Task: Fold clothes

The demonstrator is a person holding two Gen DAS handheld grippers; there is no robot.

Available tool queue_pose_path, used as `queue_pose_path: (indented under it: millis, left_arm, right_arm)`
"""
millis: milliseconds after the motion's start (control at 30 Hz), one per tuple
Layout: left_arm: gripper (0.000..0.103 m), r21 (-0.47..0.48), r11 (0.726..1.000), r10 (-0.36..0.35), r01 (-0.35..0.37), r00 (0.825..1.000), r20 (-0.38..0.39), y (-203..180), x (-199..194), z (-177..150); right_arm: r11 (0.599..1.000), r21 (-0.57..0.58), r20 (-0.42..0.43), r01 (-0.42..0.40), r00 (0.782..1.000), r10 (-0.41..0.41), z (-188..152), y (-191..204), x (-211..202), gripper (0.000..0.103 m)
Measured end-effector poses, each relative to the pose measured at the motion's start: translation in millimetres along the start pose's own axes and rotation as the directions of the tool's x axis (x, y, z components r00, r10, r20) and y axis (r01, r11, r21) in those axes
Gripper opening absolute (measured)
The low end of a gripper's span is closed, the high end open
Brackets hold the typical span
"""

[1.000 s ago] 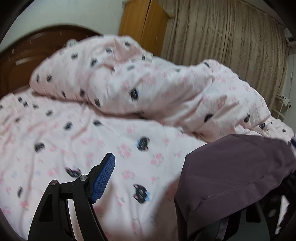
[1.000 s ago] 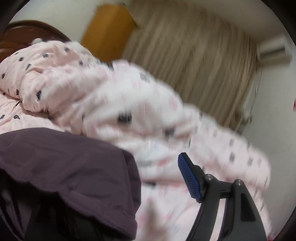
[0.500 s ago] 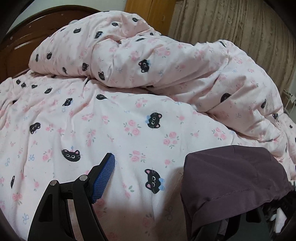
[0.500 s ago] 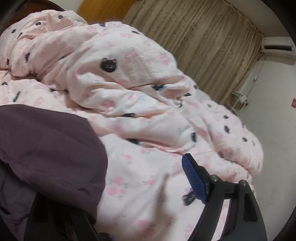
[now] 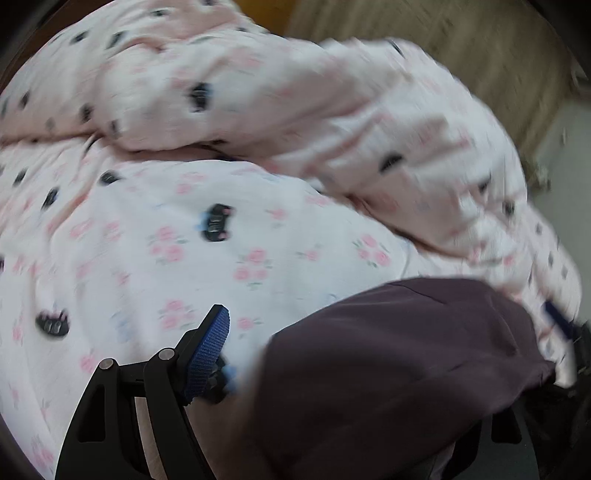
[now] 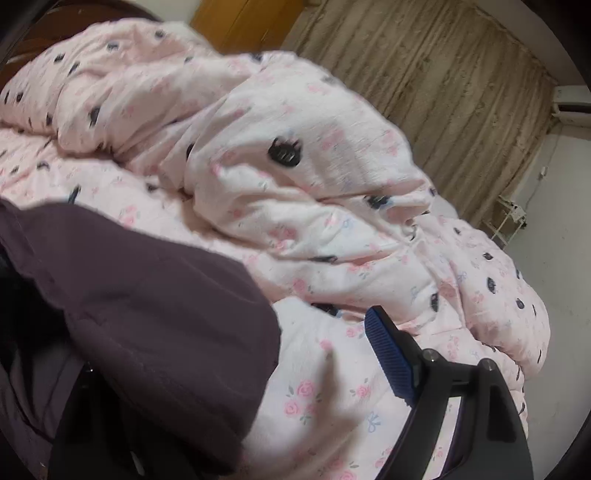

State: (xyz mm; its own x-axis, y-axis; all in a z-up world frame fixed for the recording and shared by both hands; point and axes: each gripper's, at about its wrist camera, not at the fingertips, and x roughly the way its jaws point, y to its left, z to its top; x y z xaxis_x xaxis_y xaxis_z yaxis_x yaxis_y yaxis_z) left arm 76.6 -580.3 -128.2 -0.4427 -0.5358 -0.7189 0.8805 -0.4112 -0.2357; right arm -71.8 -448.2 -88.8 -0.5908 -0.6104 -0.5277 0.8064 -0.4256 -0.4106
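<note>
A dark purple garment (image 5: 399,362) hangs draped over the right finger of my left gripper (image 5: 332,373), above the pink bedsheet (image 5: 258,240). The left finger's blue pad (image 5: 208,350) stands free, jaws wide apart. In the right wrist view the same garment (image 6: 147,314) covers the left finger of my right gripper (image 6: 266,369). The right finger's blue pad (image 6: 388,358) is bare and the jaws are wide apart. The covered fingers are hidden by cloth. The left wrist view is blurred.
A bunched pink duvet with black cat faces (image 6: 295,155) lies across the far side of the bed. Beige curtains (image 6: 443,74), a wooden wardrobe (image 6: 240,18) and a dark headboard (image 6: 48,29) stand behind. White floor (image 6: 554,240) lies at the right.
Both grippers have kept dropping toward the bed with the purple garment; the sheet looms closer. The left wrist view has gone blurred and swung rightward.
</note>
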Motion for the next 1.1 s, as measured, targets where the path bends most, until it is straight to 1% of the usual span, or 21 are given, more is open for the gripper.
queue_pose_path:
  millis: [67, 100, 167, 267, 300, 333, 367, 400, 433, 467, 500, 567, 600, 667, 700, 767, 800, 867, 933, 1000, 1100]
  left_arm:
    - [0.075, 0.059, 0.997, 0.058, -0.058, 0.998, -0.003, -9.5, 6.9, 2.1]
    - [0.075, 0.067, 0.995, 0.079, -0.078, 0.997, -0.012, -9.9, 10.3, 3.5]
    - [0.075, 0.073, 0.993, 0.096, -0.095, 0.995, -0.008, -8.4, 11.9, 5.6]
    - [0.075, 0.085, 0.992, 0.086, -0.090, 0.995, 0.055, -8.5, 1.0, 8.5]
    - [0.075, 0.085, 0.992, 0.086, -0.095, 0.991, 0.105, -9.0, -7.4, 9.6]
    - [0.075, 0.086, 0.992, 0.083, -0.098, 0.983, 0.167, -8.7, -17.2, 10.2]
    - [0.075, 0.090, 0.991, 0.071, -0.095, 0.968, 0.239, -8.2, -27.5, 10.6]
    - [0.075, 0.105, 0.990, 0.059, -0.097, 0.947, 0.316, -9.1, -37.8, 10.0]
    - [0.080, 0.125, 0.985, 0.065, -0.118, 0.929, 0.363, -11.7, -43.6, 9.9]
    - [0.082, 0.147, 0.976, 0.095, -0.158, 0.926, 0.367, -14.8, -41.2, 10.4]
    - [0.082, 0.170, 0.964, 0.132, -0.203, 0.925, 0.356, -18.1, -35.8, 11.1]
    - [0.082, 0.180, 0.951, 0.190, -0.251, 0.935, 0.299, -15.5, -19.3, 10.7]
    - [0.082, 0.176, 0.950, 0.207, -0.260, 0.940, 0.273, -12.6, -12.1, 10.5]
    - [0.082, 0.159, 0.955, 0.209, -0.249, 0.950, 0.232, -5.4, -3.2, 10.5]
    - [0.083, 0.153, 0.960, 0.199, -0.235, 0.955, 0.219, -2.9, -3.7, 11.0]
    - [0.083, 0.170, 0.958, 0.196, -0.229, 0.962, 0.188, -3.8, -4.5, 11.7]
    - [0.083, 0.183, 0.959, 0.188, -0.216, 0.969, 0.159, -3.7, -6.3, 10.1]
    - [0.083, 0.208, 0.962, 0.162, -0.177, 0.983, 0.090, -2.4, -11.5, 5.0]
    - [0.083, 0.231, 0.963, 0.136, -0.137, 0.990, 0.019, -1.1, -16.7, -0.1]
    - [0.083, 0.250, 0.964, 0.111, -0.095, 0.992, -0.053, 0.3, -21.9, -5.1]
    - [0.083, 0.295, 0.955, 0.062, -0.013, 0.985, -0.159, 3.0, -41.1, -13.6]
  right_arm:
    - [0.999, 0.026, 0.046, 0.033, 0.998, -0.034, -0.1, -8.3, -9.2, 0.085]
    - [0.998, 0.047, 0.073, 0.044, 0.996, -0.047, 0.4, -14.5, -15.0, 0.085]
    - [0.994, 0.089, 0.126, 0.061, 0.989, -0.072, 1.4, -26.6, -26.5, 0.085]
    - [0.988, 0.145, 0.213, 0.050, 0.974, -0.080, 2.0, -38.8, -45.6, 0.085]
    - [0.987, 0.156, 0.246, 0.044, 0.966, -0.082, 1.3, -40.5, -52.5, 0.085]
    - [0.986, 0.161, 0.277, 0.041, 0.957, -0.086, -0.2, -40.2, -58.6, 0.085]
    - [0.986, 0.164, 0.300, 0.038, 0.950, -0.086, -1.7, -39.5, -63.2, 0.085]
    - [0.987, 0.159, 0.304, 0.032, 0.949, -0.079, -3.7, -37.9, -64.4, 0.085]
    - [0.989, 0.149, 0.298, 0.026, 0.952, -0.070, -5.6, -35.6, -63.7, 0.085]
    - [0.992, 0.127, 0.270, 0.024, 0.961, -0.058, -7.3, -31.7, -58.5, 0.085]
    - [0.994, 0.103, 0.233, 0.028, 0.971, -0.051, -9.4, -27.3, -51.7, 0.085]
    - [0.998, 0.050, 0.122, 0.027, 0.992, -0.033, -16.6, -16.8, -30.7, 0.085]
    - [0.999, 0.033, 0.064, 0.025, 0.998, -0.027, -20.1, -13.1, -20.8, 0.085]
    - [1.000, 0.011, -0.040, 0.013, 0.999, -0.012, -26.2, -9.8, -4.9, 0.085]
    - [1.000, 0.009, -0.059, 0.013, 0.998, -0.012, -27.7, -10.4, -2.7, 0.085]
    - [1.000, 0.004, -0.097, 0.013, 0.995, -0.012, -30.7, -11.7, 1.7, 0.085]
    - [1.000, 0.004, -0.108, 0.009, 0.994, -0.008, -31.5, -12.5, 2.4, 0.085]
    - [1.000, 0.015, -0.085, -0.018, 0.996, 0.019, -29.5, -14.9, -3.5, 0.085]
    - [0.997, 0.024, -0.058, -0.068, 0.996, 0.069, -27.0, -17.1, -11.3, 0.085]
    - [0.995, 0.015, -0.060, -0.099, 0.993, 0.100, -23.9, -16.3, -17.7, 0.085]
    - [0.989, -0.006, -0.095, -0.151, 0.984, 0.150, -20.0, -14.5, -25.6, 0.085]
